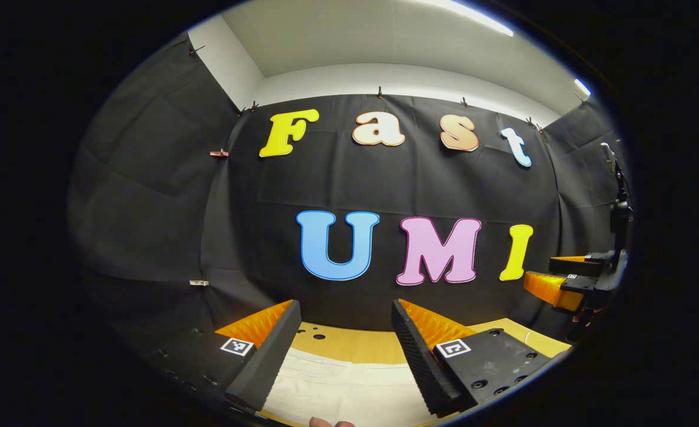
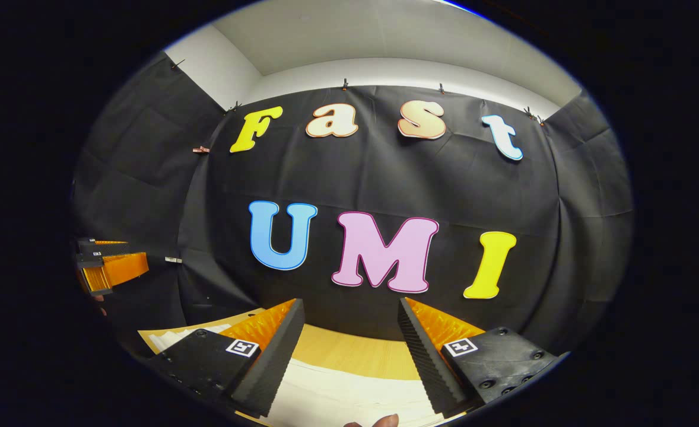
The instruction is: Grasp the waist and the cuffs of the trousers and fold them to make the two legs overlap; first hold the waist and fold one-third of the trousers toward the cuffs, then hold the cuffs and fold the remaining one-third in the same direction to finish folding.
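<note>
The trousers [image 1: 349,385] are lying pale and flat on the table [image 1: 355,344], low in the left gripper view, reaching under and between that gripper's two fingers; faint creases are running across the cloth; in the right gripper view the trousers [image 2: 349,391] are showing again at the bottom, with a further strip of pale cloth peeking out at the lower left beside the finger; which end is the waist and which the cuffs I cannot tell.

The left gripper [image 1: 346,350] is hanging over the trousers with its jaws spread wide and nothing between them; the fingers are not touching the cloth as far as can be seen; the right gripper [image 2: 349,350] is likewise standing released, jaws wide apart, holding nothing, poised above the cloth and the bare wood beyond it.

Each gripper is also appearing in the other's view; the right gripper [image 1: 569,279] is showing at the far right of the left gripper view, well apart from the left one, its fingers parted; the left gripper [image 2: 109,267] is showing at the far left of the right gripper view, also parted.

A fingertip or two of a hand [image 1: 331,423] is edging in at the very bottom of the left gripper view, over the cloth; a similar bit of a hand [image 2: 379,421] is showing at the bottom of the right gripper view.

The table is running as a light wooden band beyond the trousers up to the wall [image 1: 421,190], a black cloth hanging behind it; above that a white ceiling [image 1: 385,35] with a light strip is glowing.
</note>
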Demonstrator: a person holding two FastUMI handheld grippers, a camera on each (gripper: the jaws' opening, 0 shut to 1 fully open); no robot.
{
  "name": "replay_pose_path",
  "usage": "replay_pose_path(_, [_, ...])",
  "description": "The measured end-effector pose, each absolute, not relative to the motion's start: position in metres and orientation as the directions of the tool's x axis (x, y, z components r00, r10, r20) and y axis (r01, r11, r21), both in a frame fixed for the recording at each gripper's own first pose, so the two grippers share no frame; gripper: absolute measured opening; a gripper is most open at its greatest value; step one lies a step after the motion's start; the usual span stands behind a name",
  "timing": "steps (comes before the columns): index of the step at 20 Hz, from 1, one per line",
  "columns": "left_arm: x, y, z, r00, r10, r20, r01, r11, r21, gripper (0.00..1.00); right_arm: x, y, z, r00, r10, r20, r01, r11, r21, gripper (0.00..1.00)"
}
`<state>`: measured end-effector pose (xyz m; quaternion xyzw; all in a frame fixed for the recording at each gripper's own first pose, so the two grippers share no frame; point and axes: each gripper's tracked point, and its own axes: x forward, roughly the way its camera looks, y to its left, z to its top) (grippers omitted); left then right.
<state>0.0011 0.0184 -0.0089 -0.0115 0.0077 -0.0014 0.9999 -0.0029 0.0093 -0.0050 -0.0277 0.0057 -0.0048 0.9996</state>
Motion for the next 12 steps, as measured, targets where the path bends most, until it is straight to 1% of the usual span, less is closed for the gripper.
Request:
replay_pose_path(4, [0.009, 0.028, -0.019, 1.000, -0.018, -0.024, 0.017, 1.000, -0.021, 0.96, -0.011, -0.010, -0.010, 0.998, -0.056, -0.020, 0.053, 0.991, -0.122, 0.97])
replay_pose_path(8, [0.023, 0.032, -0.037, 0.997, -0.066, -0.027, 0.066, 0.998, -0.016, 0.96, -0.026, -0.035, -0.021, 0.992, -0.117, -0.048, 0.106, 0.974, -0.198, 0.97])
replay_pose_path(10, [0.032, 0.033, -0.063, 0.992, -0.113, -0.061, 0.114, 0.993, 0.011, 0.96, -0.038, -0.052, -0.041, 0.985, -0.145, -0.090, 0.112, 0.949, -0.294, 0.96])
replay_pose_path(12, [0.040, 0.037, -0.096, 0.979, -0.166, -0.122, 0.174, 0.983, 0.056, 0.96, -0.050, -0.067, -0.064, 0.977, -0.163, -0.137, 0.099, 0.917, -0.386, 0.97])
